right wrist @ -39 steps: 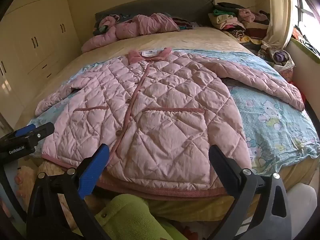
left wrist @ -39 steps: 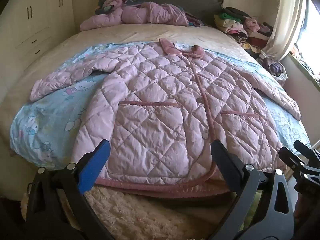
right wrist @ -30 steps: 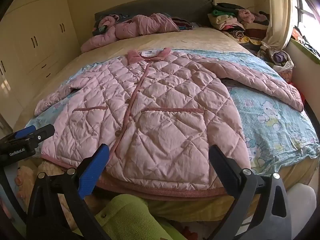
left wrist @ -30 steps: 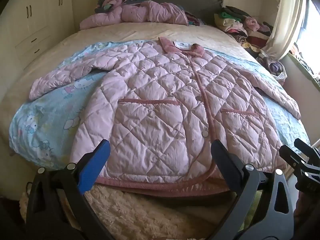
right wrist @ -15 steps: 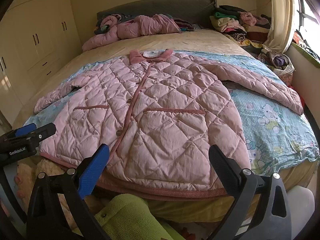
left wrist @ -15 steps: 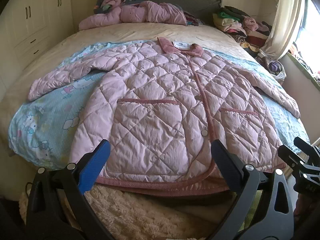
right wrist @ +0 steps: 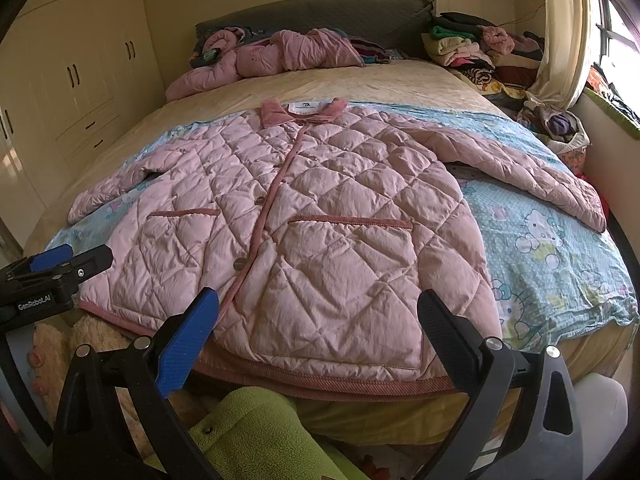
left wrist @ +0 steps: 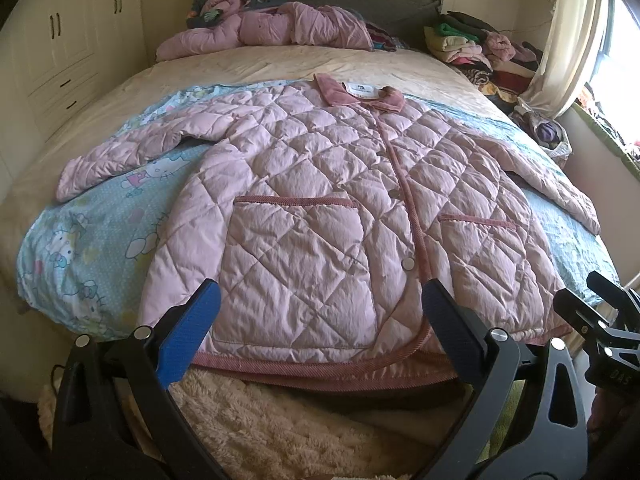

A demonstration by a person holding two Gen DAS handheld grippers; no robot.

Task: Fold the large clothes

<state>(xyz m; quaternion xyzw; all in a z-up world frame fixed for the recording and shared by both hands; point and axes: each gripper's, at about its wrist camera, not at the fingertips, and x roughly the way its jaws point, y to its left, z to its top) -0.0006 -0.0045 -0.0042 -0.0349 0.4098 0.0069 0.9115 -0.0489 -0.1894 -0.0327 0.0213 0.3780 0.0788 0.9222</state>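
Note:
A pink quilted jacket (left wrist: 320, 208) lies spread flat, front up and buttoned, on a blue cartoon-print sheet (left wrist: 92, 248) on the bed, sleeves out to both sides; it also shows in the right wrist view (right wrist: 320, 224). Its hem hangs at the near bed edge. My left gripper (left wrist: 318, 320) is open and empty, held just before the hem's left half. My right gripper (right wrist: 318, 320) is open and empty, before the hem's right half. The left gripper shows at the left edge of the right wrist view (right wrist: 60, 264).
Another pink garment (left wrist: 272, 28) lies bunched at the headboard. A pile of folded clothes (right wrist: 476, 48) sits at the far right by the curtain. Wardrobes (right wrist: 80, 64) stand left of the bed. A cream fluffy rug (left wrist: 280, 424) and a green item (right wrist: 256, 436) lie below the bed edge.
Both views have shifted slightly, the grippers easing a little closer toward the jacket. The jacket has not moved and both grippers stay open.

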